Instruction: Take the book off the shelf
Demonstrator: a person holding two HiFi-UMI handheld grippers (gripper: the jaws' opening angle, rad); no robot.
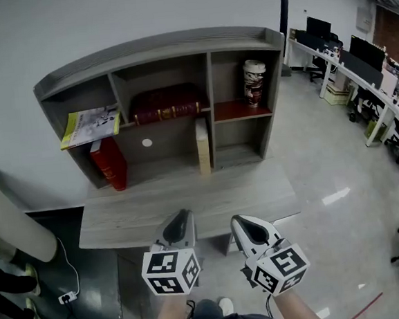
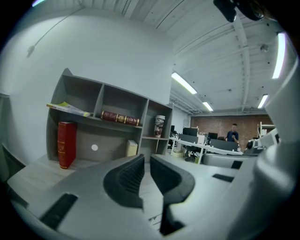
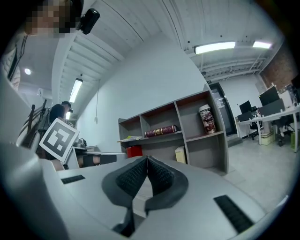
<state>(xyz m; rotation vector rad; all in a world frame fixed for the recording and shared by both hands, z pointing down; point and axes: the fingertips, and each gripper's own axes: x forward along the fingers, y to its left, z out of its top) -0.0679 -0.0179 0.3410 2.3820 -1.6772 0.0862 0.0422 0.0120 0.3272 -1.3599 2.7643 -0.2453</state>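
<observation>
Head view: grey wooden shelf [image 1: 155, 47] stands at the back of the pale wood table [image 1: 189, 201]. Inside the shelf: red hardback book [image 1: 109, 163] upright lower left, maroon book [image 1: 167, 104] flat upper middle, cream book [image 1: 202, 145] upright lower middle. None removed. Well short of the shelf hang left claw [image 1: 182, 218] and right claw [image 1: 240, 222].

Left gripper view: claw clenched, empty.

Right gripper view: tips touching, empty.

Judgement: nothing done; reach, grasp, pull-out remain.

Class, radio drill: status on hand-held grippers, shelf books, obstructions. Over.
Shut, empty: left hand-held gripper, right hand-held gripper, short of shelf. Shelved, untouched: red book, dark red book, cream book. Path clear.
</observation>
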